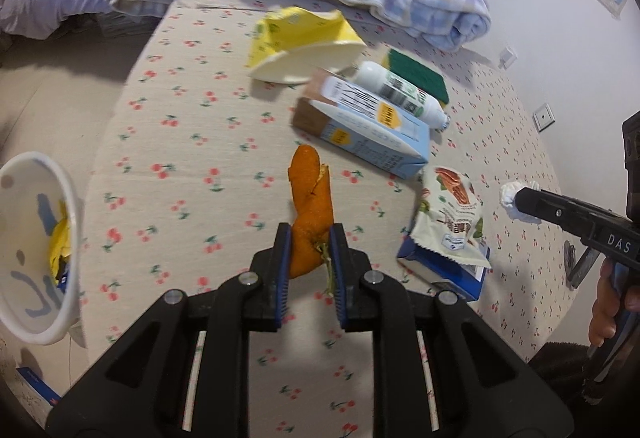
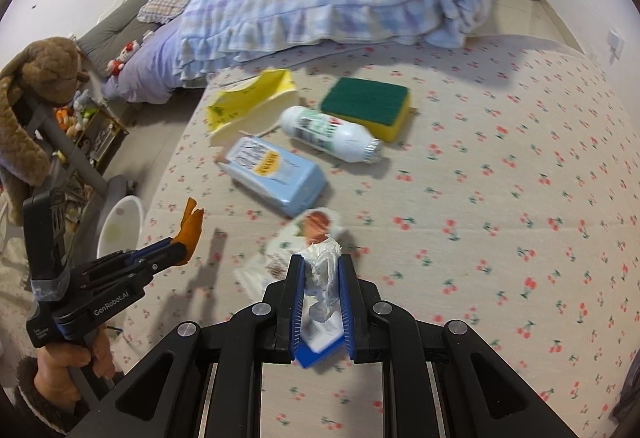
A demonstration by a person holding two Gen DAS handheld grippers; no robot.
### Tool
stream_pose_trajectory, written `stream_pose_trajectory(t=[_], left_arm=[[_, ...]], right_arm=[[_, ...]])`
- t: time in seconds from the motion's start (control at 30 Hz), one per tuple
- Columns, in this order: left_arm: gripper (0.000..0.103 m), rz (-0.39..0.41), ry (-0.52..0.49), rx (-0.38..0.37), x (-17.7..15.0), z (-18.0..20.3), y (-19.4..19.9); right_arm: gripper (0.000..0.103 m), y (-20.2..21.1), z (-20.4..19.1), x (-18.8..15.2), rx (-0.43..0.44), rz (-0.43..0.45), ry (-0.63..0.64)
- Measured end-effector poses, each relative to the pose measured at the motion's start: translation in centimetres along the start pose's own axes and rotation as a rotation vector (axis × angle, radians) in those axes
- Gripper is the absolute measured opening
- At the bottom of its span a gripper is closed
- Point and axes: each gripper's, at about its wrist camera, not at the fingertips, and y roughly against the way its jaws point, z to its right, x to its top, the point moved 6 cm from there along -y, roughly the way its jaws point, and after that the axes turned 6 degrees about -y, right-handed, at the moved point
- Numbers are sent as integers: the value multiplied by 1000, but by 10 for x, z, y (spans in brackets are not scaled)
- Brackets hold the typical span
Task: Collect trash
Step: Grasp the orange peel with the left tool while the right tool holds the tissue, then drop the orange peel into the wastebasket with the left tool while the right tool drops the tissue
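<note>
Left tongs (image 1: 309, 238) pinch an orange peel (image 1: 310, 198) above the bed (image 1: 180, 166); right tongs (image 2: 320, 270) clamp crumpled tissue (image 2: 322, 274), white bin (image 1: 38, 250) at bed's left edge.

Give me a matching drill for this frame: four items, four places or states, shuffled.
Items:
1. orange peel
2. crumpled tissue
3. white bottle
4. white bin

Places or states:
A. lying on its side by the green sponge
B. held in the right claw
C. beside the bed, wrappers inside
D. held in the left claw

Pairs: 1-D, 2-B, 3-A, 4-C
</note>
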Motion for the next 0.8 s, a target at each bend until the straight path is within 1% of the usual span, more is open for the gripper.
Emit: stream_pose_trajectory(t=[0.4, 0.8], left_arm=[[20, 38, 91, 51, -17, -62, 31], [20, 65, 208, 118, -47, -137, 65]], right_arm=[[17, -21, -66, -1, 34, -23, 77], [17, -50, -134, -9, 71, -61, 159]])
